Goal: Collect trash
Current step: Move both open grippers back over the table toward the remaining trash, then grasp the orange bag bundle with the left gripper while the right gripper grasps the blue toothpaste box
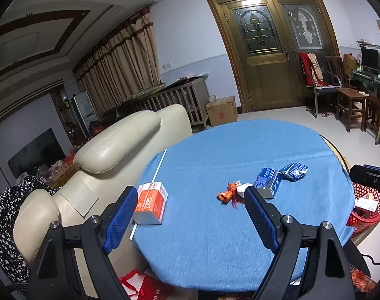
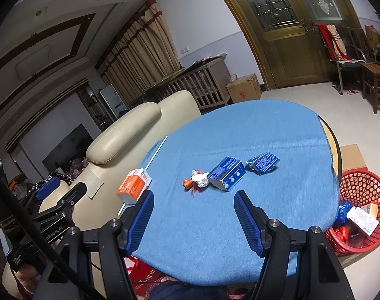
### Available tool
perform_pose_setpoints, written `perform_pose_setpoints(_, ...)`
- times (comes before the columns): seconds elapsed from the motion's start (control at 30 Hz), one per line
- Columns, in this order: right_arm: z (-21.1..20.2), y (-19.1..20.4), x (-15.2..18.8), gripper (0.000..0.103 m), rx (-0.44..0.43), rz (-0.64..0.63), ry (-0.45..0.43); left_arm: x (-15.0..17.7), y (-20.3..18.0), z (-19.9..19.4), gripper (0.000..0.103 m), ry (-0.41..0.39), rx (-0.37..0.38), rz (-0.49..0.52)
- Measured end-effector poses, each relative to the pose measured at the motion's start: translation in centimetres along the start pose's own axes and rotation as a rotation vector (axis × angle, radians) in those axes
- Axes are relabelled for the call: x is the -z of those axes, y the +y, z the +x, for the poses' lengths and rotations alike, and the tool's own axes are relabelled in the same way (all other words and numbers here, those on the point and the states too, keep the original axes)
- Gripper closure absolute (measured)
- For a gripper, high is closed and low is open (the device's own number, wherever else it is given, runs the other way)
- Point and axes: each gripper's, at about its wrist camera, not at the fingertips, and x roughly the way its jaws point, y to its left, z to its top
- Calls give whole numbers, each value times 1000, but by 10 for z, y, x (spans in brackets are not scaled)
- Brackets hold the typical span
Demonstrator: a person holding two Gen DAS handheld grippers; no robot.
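On the blue-covered table (image 1: 215, 245) lie an orange and white box (image 1: 151, 203), an orange wrapper (image 1: 226, 193) with a crumpled white tissue (image 1: 241, 187), a blue box (image 1: 267, 181) and a crushed blue packet (image 1: 294, 171). The right wrist view shows the same: orange box (image 2: 133, 185), wrapper (image 2: 187, 183), tissue (image 2: 200, 177), blue box (image 2: 227, 175), blue packet (image 2: 262, 163). My left gripper (image 1: 190, 195) is open and empty above the near table edge. My right gripper (image 2: 193, 198) is open and empty, short of the tissue. A red mesh basket (image 2: 357, 195) with trash stands right of the table.
A white straw (image 1: 160, 165) lies along the table's left edge, partly under the orange box. A cream sofa (image 1: 120, 147) stands close on the left. A red bag (image 1: 145, 287) is below the near edge. Chairs and stools (image 1: 350, 100) stand at the far right by the wooden door.
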Motion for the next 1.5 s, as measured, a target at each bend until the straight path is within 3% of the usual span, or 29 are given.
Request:
perform_pose_setpoints(0.87, 23, -9, 8, 33, 18, 26, 68, 16, 5, 32, 16, 98, 19, -22)
perform_pose_setpoints(1.2, 54, -46, 9, 33, 60, 108, 142, 46, 17, 101, 16, 304, 41, -109)
perform_pose_setpoints(1.5, 91, -98, 9, 33, 110, 230, 221, 62, 17, 169, 16, 428, 71, -124)
